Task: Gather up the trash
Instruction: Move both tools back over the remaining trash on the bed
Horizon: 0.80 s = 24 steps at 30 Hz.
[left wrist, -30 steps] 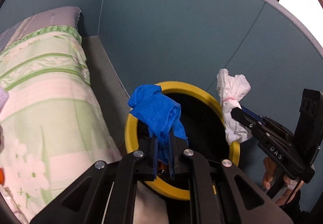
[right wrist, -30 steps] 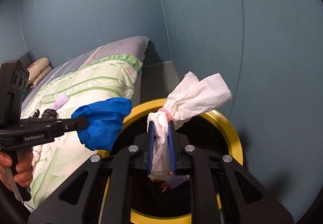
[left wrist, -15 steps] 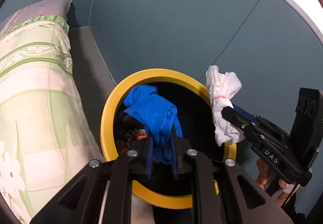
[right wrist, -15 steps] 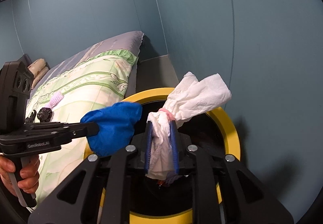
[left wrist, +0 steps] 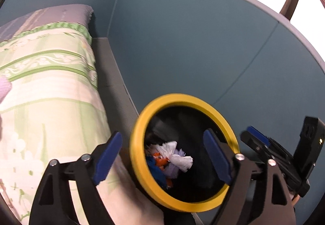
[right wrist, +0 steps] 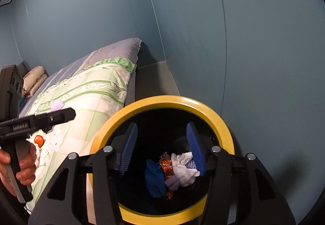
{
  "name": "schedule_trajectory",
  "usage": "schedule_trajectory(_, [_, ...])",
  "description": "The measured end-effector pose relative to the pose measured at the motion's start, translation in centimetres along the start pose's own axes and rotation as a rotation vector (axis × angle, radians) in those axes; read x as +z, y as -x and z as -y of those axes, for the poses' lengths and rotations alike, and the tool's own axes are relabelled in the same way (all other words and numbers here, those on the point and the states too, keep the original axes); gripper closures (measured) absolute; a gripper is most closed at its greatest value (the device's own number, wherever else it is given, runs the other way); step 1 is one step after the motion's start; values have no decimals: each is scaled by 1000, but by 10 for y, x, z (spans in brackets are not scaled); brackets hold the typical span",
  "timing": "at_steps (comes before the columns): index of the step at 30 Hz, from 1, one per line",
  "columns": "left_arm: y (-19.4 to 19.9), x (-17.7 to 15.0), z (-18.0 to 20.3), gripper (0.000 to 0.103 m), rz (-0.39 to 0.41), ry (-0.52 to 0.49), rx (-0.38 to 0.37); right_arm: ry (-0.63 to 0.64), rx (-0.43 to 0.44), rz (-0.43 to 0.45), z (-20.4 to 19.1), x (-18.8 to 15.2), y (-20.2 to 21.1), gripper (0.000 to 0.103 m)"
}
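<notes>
1. Now both my left gripper (left wrist: 162,154) and right gripper (right wrist: 161,147) gape wide, holding nothing.
2. Blue glove (right wrist: 154,178) and white tissue (right wrist: 183,172) lie inside the yellow-rimmed bin (right wrist: 211,109) (bottom of the heap).
3. I'd lift clear without clipping that rim.

A bed with a green-and-cream floral quilt (right wrist: 85,91) carries two cream pillows (right wrist: 33,80) at its far end. A small orange round object (right wrist: 38,140) and a lilac textured piece (right wrist: 57,105) lie on the quilt.

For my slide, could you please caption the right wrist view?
Open right claw above yellow-rimmed bin holding blue glove and white tissue.
</notes>
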<state>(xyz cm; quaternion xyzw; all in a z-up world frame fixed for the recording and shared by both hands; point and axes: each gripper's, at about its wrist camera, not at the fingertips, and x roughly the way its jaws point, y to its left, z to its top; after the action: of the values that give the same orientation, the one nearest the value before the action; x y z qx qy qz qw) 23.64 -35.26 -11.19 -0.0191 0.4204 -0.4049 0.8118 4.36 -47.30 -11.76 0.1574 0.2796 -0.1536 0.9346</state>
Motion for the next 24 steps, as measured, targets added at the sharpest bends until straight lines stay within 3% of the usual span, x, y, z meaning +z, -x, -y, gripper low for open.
schedule_trajectory(11, [74, 15, -43, 10, 124, 49, 119, 105, 53, 75, -57, 12, 29, 35])
schedule_trajectory(16, [118, 10, -72, 8, 167, 93, 170, 159, 118, 88, -96, 15, 35, 24])
schedule_trajectory(24, [201, -8, -143, 8, 259, 186, 286, 259, 253, 77, -173, 9, 41, 20])
